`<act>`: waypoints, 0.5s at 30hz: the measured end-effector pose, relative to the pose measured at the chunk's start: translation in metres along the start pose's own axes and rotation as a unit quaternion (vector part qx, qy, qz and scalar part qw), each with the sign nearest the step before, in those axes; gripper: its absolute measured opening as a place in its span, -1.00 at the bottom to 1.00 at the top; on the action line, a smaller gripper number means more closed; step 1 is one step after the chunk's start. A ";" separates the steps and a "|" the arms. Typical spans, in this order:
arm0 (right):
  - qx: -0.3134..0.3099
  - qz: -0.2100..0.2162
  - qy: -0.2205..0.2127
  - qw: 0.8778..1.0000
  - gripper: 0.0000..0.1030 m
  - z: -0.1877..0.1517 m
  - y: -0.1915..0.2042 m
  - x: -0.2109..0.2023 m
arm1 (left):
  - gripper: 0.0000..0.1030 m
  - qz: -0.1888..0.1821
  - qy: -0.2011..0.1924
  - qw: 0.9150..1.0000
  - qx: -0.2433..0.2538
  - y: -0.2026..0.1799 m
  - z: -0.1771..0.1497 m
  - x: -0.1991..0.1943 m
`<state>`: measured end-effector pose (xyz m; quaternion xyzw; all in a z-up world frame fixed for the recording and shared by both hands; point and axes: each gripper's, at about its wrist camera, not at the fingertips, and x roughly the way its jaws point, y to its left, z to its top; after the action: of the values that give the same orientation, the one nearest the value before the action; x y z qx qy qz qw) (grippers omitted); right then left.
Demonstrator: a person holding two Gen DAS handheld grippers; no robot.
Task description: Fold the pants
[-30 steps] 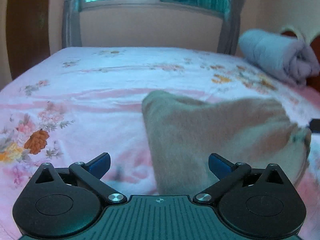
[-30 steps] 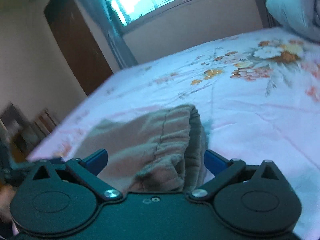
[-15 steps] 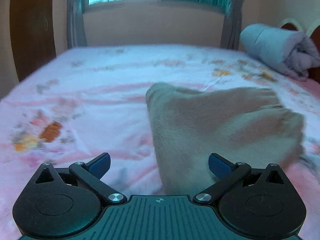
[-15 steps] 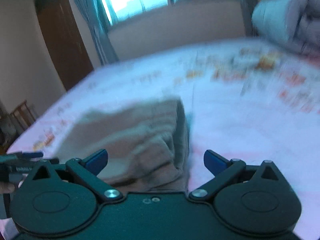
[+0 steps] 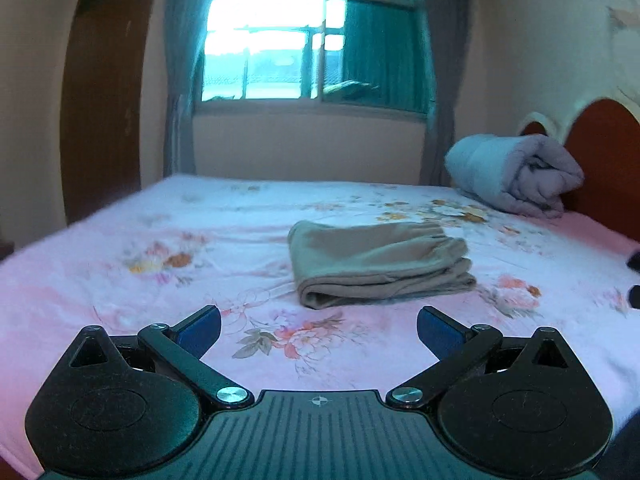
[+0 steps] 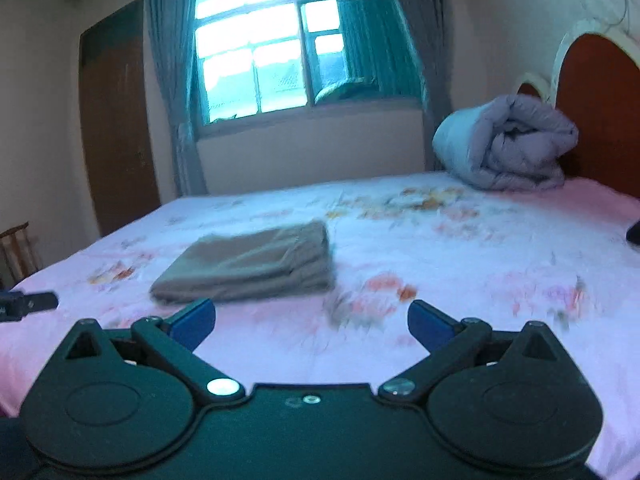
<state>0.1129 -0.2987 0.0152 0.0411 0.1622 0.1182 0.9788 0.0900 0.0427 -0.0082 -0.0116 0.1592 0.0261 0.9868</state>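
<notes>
Left wrist view: The left gripper [image 5: 319, 330] is held above the near edge of the bed [image 5: 120, 280]. Its jaws are spread wide and hold nothing; the blue fingertips [image 5: 200, 326] are clear of all fabric. The pants [image 5: 376, 262] lie folded in a compact tan stack on the floral pink bedsheet [image 5: 420, 344], ahead of the gripper and slightly to its right, well apart from it. The folded edge faces the camera; the layered ends point right. A rolled grey quilt [image 5: 516, 174] rests at the right, against the red headboard [image 5: 600, 148]. A window [image 5: 296, 48] with grey curtains [image 5: 178, 80] is set in the far wall, and a brown door [image 5: 104, 108] stands at the left.

Right wrist view: The right gripper [image 6: 311, 322] is also above the near edge of the bed, jaws spread wide and empty. The pants [image 6: 252, 264] lie flat on the bedsheet ahead and to the left, not touching the gripper. The sheet is blurred in this view. A dark gripper tip [image 6: 28, 303] shows at the left edge, apart from the pants. The quilt [image 6: 508, 144] sits at the right by the headboard [image 6: 596, 112].
</notes>
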 end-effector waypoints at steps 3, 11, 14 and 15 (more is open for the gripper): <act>-0.025 -0.010 -0.009 1.000 0.88 -0.001 0.008 -0.006 | 1.00 0.006 -0.011 1.000 0.004 -0.005 -0.014 -0.015; -0.025 0.007 0.036 0.999 0.88 -0.007 0.011 0.004 | 1.00 0.005 -0.040 0.999 -0.015 -0.004 -0.022 -0.034; -0.025 -0.003 0.016 1.000 0.88 -0.011 0.013 -0.007 | 1.00 0.002 -0.047 0.999 -0.020 -0.001 -0.022 -0.036; -0.028 -0.007 0.011 1.000 0.88 -0.012 0.015 -0.008 | 1.00 0.000 -0.045 0.999 -0.021 -0.001 -0.022 -0.035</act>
<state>0.0982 -0.2854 0.0082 0.0111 0.1695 0.1158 0.9786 0.0496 0.0391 -0.0184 -0.0314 0.1138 0.0301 0.9925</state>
